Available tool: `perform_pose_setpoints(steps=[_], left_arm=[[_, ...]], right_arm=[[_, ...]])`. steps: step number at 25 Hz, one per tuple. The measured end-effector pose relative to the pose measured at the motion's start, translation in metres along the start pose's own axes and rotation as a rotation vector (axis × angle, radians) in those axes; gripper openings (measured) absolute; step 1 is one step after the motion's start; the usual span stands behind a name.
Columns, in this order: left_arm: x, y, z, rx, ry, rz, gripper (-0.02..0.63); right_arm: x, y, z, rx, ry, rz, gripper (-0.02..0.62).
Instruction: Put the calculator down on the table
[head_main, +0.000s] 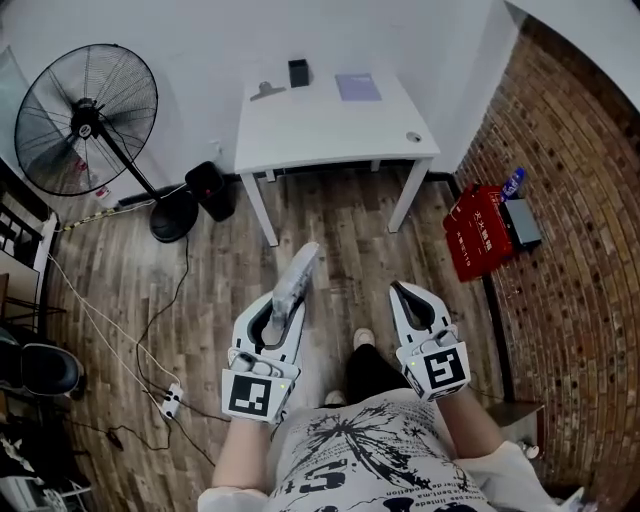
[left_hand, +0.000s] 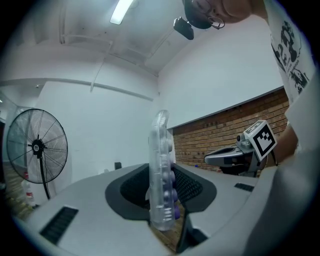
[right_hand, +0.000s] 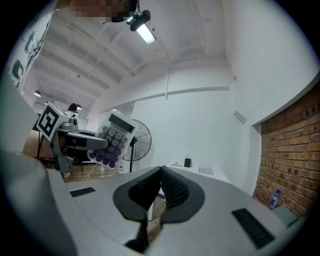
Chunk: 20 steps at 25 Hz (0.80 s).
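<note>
The left tongs clench a clear plastic calculator with purple buttons, which sticks out past their tips; it hangs in the air above the wooden plank floor, short of the near edge of the white rectangular surface; the right tongs are pressed together with nothing between them; a small black box stands at the surface's far edge.

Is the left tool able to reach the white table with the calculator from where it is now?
Probably not yet. The left tool grips the calculator well short of the table, with bare wooden floor between them. Nothing blocks the way, so stepping closer should do it.
</note>
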<state>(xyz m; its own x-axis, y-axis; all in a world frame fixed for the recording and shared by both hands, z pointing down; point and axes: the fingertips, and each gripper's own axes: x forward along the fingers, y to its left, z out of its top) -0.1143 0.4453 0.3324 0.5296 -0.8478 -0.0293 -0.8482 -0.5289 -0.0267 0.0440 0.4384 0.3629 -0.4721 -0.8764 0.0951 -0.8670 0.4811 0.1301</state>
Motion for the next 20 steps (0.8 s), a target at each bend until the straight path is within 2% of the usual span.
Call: perform_pose_setpoints(steps=[5,8,11,15,20], left_arm=[[0.049,0.022,-0.016,0.013,0.026,0.029,0.143],[0.092,0.041,-0.021,0.013,0.031,0.060,0.143],[0.146,0.059,-0.021,0.028,0.041,0.076,0.143],[0.223,0.085,-0.019,0.063,0.098,0.098,0.143],[0.307,0.108,-0.012,0.057,0.078,0.132,0.143]], right_arm=[[0.050,-0.040,-0.015,0.049,0.002,0.010,0.015],[0.093,-0.069,-0.021,0.037,-0.004,0.045,0.015],[0.140,-0.110,-0.017,0.020,-0.001,0.075,0.015],[0.205,-0.171,-0.007,0.018,0.000,0.100,0.014],[0.272,-0.238,0.000,0.010,-0.008,0.129,0.015]])
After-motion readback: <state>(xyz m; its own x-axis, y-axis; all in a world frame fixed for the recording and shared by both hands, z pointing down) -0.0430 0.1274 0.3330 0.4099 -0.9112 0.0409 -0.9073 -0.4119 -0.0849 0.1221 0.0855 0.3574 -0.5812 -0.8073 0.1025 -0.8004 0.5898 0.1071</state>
